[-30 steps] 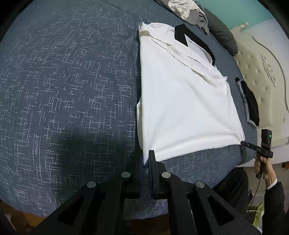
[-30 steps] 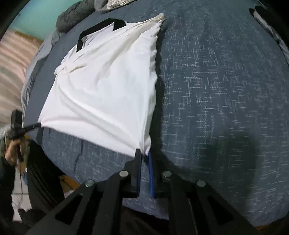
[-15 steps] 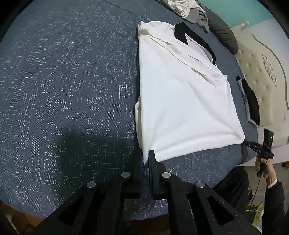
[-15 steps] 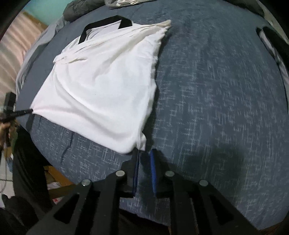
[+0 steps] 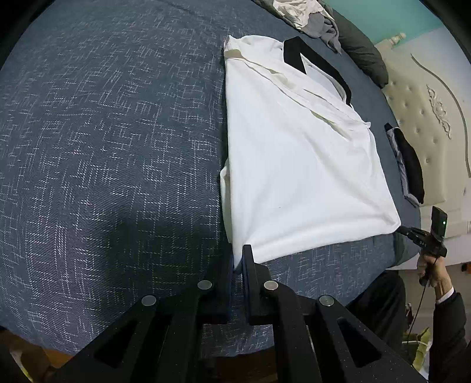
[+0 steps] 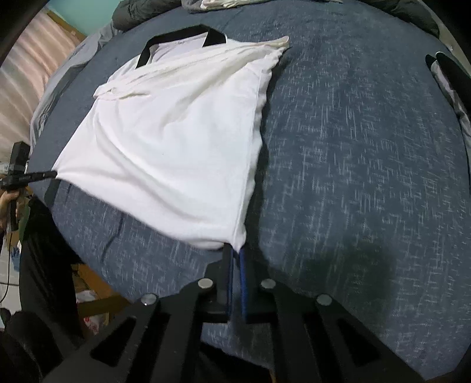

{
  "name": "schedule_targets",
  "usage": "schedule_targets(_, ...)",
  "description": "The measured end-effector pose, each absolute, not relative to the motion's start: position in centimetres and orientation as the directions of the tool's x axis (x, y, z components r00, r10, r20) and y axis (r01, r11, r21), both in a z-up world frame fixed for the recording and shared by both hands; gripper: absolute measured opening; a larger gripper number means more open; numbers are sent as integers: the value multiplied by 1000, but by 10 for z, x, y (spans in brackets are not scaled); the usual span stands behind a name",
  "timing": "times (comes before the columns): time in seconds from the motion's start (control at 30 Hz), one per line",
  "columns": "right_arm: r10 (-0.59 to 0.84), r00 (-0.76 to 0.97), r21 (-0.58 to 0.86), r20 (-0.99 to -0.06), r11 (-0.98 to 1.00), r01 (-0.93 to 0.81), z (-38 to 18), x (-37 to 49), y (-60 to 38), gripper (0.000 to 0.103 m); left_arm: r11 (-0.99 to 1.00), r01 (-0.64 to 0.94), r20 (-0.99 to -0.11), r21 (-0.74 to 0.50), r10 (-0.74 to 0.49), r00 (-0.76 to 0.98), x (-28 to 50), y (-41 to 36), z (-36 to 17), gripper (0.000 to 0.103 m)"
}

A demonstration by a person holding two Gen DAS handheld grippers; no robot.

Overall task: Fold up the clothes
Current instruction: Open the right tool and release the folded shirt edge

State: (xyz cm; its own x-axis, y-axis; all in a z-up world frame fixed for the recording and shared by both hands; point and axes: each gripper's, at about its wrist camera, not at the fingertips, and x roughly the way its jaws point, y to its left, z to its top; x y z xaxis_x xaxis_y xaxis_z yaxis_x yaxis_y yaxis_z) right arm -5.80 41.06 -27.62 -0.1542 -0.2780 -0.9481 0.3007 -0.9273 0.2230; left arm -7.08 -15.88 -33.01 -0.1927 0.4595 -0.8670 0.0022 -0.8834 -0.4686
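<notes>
Lying heaped at the far edge of the blue bedspread (image 5: pixel 103 147): grey and cream clothes (image 5: pixel 309 14) beside a dark pillow (image 5: pixel 362 53). Standing behind, a tufted cream headboard (image 5: pixel 426 117); hanging at the side, a pink striped curtain (image 6: pixel 26 76).

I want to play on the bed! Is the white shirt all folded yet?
Not yet. The white shirt already has its sides and sleeves folded in, so it's a neat rectangle. The left gripper and right gripper each pinch a bottom corner. Folding the bottom up toward the black collar is left.
</notes>
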Motion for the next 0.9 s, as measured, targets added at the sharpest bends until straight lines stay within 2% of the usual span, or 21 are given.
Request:
schedule_targets(0.3,-240,-108,195,-965,-928,317,-288,-60,405,3,-886,9,-871,-463,454,-188,-49,-169,-327,6)
schedule_targets(0.47,-266,-79,236,-961,-932,276,-283,-67,410,9,-887,28,-873,-462,449,-190,-52,-170,-321,10)
schedule_targets(0.53,-260,-72,232,-963,-933,275,-278,-69,414,10,-904,29,-889,-426,412,-202,-56,-175,-312,10)
schedule_targets(0.63,-257,-114,223,-960,-943,249,-265,-79,426,10,-928,18,-903,-371,356,-242,-69,-183,-296,10)
schedule_targets(0.9,-287,-300,261,-910,-957,126,-247,-137,415,12,-942,-22,-889,-335,324,-323,-142,-164,-285,10)
